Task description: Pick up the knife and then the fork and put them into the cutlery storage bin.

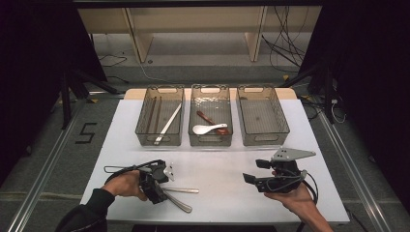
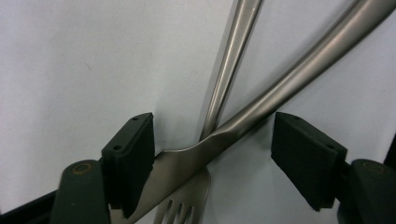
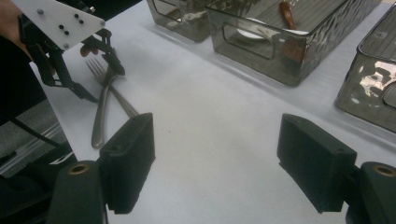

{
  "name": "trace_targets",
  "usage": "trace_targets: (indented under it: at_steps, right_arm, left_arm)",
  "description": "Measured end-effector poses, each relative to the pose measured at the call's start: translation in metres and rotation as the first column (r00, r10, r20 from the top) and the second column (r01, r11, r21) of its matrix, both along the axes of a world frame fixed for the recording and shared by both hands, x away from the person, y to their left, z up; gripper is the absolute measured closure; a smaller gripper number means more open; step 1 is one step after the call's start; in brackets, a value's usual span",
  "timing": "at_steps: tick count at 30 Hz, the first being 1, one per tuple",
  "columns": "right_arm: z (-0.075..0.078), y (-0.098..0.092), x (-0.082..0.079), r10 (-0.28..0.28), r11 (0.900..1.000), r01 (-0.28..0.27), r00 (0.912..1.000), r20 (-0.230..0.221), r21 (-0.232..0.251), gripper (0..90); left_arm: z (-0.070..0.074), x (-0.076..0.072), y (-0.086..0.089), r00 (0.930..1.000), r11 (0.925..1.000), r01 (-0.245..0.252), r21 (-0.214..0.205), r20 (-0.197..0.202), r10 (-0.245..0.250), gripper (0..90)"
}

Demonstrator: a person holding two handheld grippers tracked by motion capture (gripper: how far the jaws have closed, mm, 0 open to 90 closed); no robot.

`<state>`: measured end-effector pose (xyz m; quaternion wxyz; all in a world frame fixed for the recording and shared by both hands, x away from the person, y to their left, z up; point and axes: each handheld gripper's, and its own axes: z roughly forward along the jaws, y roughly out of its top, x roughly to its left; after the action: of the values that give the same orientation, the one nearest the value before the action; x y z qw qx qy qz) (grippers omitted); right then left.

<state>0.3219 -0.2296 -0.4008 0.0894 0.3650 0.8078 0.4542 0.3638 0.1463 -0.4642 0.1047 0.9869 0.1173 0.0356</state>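
1. Down at the near left of the tabletop [image 1: 217, 166], the left hand-held gripper [image 2: 212, 156] straddles two crossed pieces of cutlery: a knife [image 2: 261, 112] lying over a fork [image 2: 184, 207]; its jaws are spread, one pad touching the knife.
2. Right hand-held gripper [image 3: 215, 158] hovers near right, jaws spread, empty.
3. Three bins [image 1: 263, 133] stand far.

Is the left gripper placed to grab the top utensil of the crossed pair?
Probably yes: the left gripper straddles the upper utensil, jaws open on either side, but the fork beneath lies close and may get pinched too.
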Motion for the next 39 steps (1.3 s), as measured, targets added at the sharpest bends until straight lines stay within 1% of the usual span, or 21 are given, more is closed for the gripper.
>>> trace_targets:
  at_steps: [3, 5, 7, 8, 9, 10, 11, 15, 16, 18, 21, 23, 26, 27, 30, 34, 37, 38, 39]
  right_arm:
    - [-0.0004, 0.0003, 0.0004, 0.0, 1.0, 0.0, 1.0, -0.004, 0.001, 28.6]
    - [-0.0007, 0.0006, 0.0006, 0.001, 1.0, -0.001, 1.0, -0.007, 0.0, 28.7]
    - [-0.0009, 0.0009, 0.0006, 0.004, 1.0, -0.004, 1.0, -0.005, -0.001, 28.8]
    - [-0.0009, 0.0009, 0.0006, 0.004, 1.0, -0.004, 1.0, -0.004, -0.001, 28.9]
    - [-0.0008, 0.0007, 0.0005, 0.004, 1.0, -0.004, 1.0, -0.004, -0.001, 28.9]
    - [-0.0006, 0.0006, 0.0004, 0.003, 1.0, -0.003, 1.0, -0.004, -0.001, 28.9]
    - [-0.0005, 0.0006, 0.0005, 0.003, 1.0, -0.003, 1.0, -0.006, 0.001, 29.0]
    - [-0.0006, 0.0005, 0.0004, 0.004, 1.0, -0.004, 1.0, -0.005, -0.001, 28.9]
    - [-0.0006, 0.0006, 0.0005, 0.003, 1.0, -0.003, 1.0, -0.007, 0.001, 29.0]
    - [-0.0008, 0.0004, 0.0006, 0.003, 1.0, -0.003, 1.0, -0.008, 0.0, 29.0]
    - [-0.0007, 0.0007, 0.0005, 0.005, 1.0, -0.005, 1.0, -0.006, 0.001, 29.1]
    - [-0.0007, 0.001, 0.0003, 0.006, 1.0, -0.006, 1.0, -0.006, 0.0, 29.0]
    - [-0.0009, 0.0011, 0.0006, 0.006, 1.0, -0.006, 1.0, -0.007, 0.0, 29.0]
    - [-0.001, 0.001, 0.0006, 0.006, 1.0, -0.006, 1.0, -0.006, -0.001, 29.1]
    - [-0.0011, 0.0009, 0.0008, 0.007, 1.0, -0.007, 1.0, -0.007, -0.001, 29.1]
    - [-0.001, 0.001, 0.0008, 0.008, 1.0, -0.008, 0.9999, -0.007, -0.001, 29.1]
    - [-0.0009, 0.0008, 0.0008, 0.008, 1.0, -0.008, 0.9999, -0.007, -0.001, 29.1]
    - [-0.0008, 0.0008, 0.0008, 0.008, 1.0, -0.008, 0.9999, -0.007, -0.001, 29.1]
    - [-0.0007, 0.0006, 0.0008, 0.008, 1.0, -0.008, 0.9999, -0.007, 0.0, 29.1]
  left_arm:
    - [-0.0007, 0.0, -0.0025, 0.9997, 0.9996, 0.026, 0.01, -0.003, -0.026, 33.1]
    - [-0.0005, 0.0008, -0.0029, 0.9995, 0.9994, 0.031, 0.016, -0.01, -0.031, 34.9]
    - [-0.0003, 0.0011, -0.003, 0.9991, 0.9992, 0.039, 0.012, -0.017, -0.039, 37.5]
    - [-0.0004, 0.0005, -0.0033, 0.9988, 0.9991, 0.043, 0.004, -0.025, -0.043, 39.5]
    - [0.0006, 0.0003, -0.0035, 0.9979, 0.9983, 0.058, 0.011, -0.031, -0.058, 42.4]
    - [0.0008, -0.0008, -0.0039, 0.9978, 0.9982, 0.059, 0.01, -0.033, -0.058, 46.3]
    - [0.001, -0.0011, -0.0043, 0.9977, 0.9981, 0.061, 0.011, -0.032, -0.06, 48.3]
    - [0.0018, -0.0003, -0.0039, 0.998, 0.9987, 0.051, 0.009, -0.037, -0.051, 55.0]
    - [0.0017, -0.0001, -0.0035, 0.9983, 0.9989, 0.047, 0.002, -0.035, -0.047, 57.6]
    - [0.0022, 0.0009, -0.0027, 0.9981, 0.9987, 0.051, 0.003, -0.036, -0.05, 59.9]
    - [0.0021, 0.0002, -0.0032, 0.9987, 0.9992, 0.039, -0.004, -0.031, -0.039, 62.3]
    - [0.0024, 0.001, -0.0033, 0.9987, 0.9991, 0.042, -0.002, -0.028, -0.042, 64.1]
    - [0.0028, 0.0015, -0.0036, 0.999, 0.9991, 0.043, -0.006, -0.012, -0.043, 67.5]
    - [0.0034, 0.0023, -0.0039, 0.9991, 0.9992, 0.039, -0.001, -0.016, -0.039, 68.5]
    - [0.0033, 0.0044, -0.004, 0.9999, 0.9995, 0.016, -0.027, 0.0, -0.016, 71.6]
    - [0.0029, 0.0033, -0.0053, 0.9993, 0.9992, 0.032, -0.021, 0.018, -0.032, 73.6]
    - [0.0037, 0.0039, -0.005, 0.9987, 0.9987, 0.048, -0.016, 0.017, -0.047, 75.8]
    - [0.0036, 0.0039, -0.0052, 0.9985, 0.9986, 0.051, -0.015, 0.024, -0.05, 77.3]
    - [0.0031, 0.0036, -0.0054, 0.9987, 0.9988, 0.044, -0.023, 0.028, -0.043, 78.6]
